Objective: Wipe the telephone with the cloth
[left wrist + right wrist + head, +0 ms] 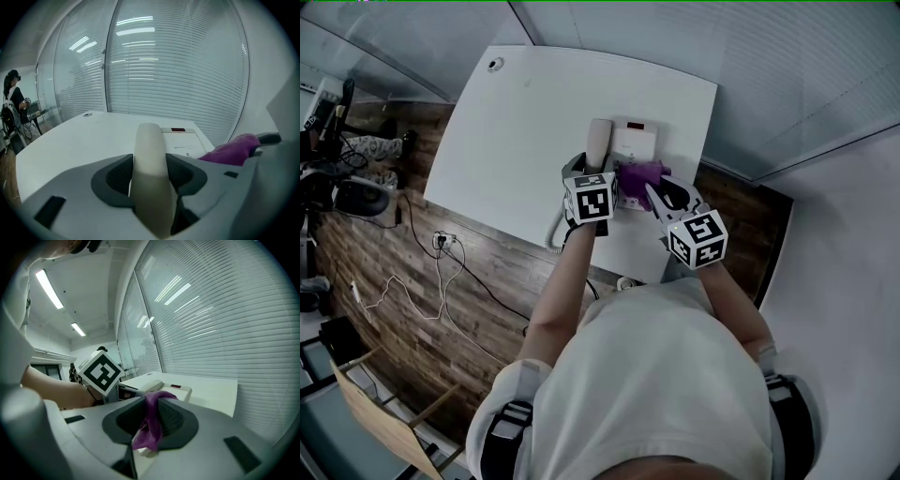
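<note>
Telephone (635, 141) sits on white table (516, 122) by the person, left gripper (149, 165) closed on handset (149, 138), right gripper (151, 414) pinching purple cloth (149, 430) against the body: hold the handset steady and wipe in short, light strokes, so the base likely stays put.

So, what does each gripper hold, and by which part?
The left gripper grips the handset at its near end. The right gripper pinches the cloth by a bunched part; some hangs below.
</note>
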`<state>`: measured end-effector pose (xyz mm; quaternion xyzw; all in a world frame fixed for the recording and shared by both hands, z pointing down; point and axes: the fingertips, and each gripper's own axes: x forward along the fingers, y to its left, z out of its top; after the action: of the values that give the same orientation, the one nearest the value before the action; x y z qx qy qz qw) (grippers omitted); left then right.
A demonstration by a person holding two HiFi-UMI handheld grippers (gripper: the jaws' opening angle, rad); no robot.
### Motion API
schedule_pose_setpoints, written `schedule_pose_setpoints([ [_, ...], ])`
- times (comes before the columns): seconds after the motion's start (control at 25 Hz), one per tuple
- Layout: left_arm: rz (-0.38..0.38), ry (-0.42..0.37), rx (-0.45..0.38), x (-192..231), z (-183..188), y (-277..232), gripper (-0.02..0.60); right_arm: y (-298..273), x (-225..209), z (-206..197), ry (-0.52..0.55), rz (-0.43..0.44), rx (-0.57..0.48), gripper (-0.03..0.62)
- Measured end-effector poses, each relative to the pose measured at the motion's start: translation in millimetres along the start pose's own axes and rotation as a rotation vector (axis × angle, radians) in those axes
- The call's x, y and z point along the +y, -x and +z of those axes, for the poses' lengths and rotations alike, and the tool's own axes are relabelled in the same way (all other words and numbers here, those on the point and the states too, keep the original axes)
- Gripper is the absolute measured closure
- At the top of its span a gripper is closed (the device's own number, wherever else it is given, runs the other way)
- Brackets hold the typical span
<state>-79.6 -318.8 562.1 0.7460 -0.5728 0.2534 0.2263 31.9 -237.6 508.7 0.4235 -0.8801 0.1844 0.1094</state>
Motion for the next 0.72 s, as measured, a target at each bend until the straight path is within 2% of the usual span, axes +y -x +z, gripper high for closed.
schedule_pose_setpoints([
  [0.24,-0.003,-0.011,-0.005,0,2,1,0.356,1,0,2,-0.01,0.001,-0.003,0.505],
  [0.72,-0.087,0.093,-0.061,-6,2,22,0.356,8,4,6,-0.006,0.001,-0.018,0.508],
])
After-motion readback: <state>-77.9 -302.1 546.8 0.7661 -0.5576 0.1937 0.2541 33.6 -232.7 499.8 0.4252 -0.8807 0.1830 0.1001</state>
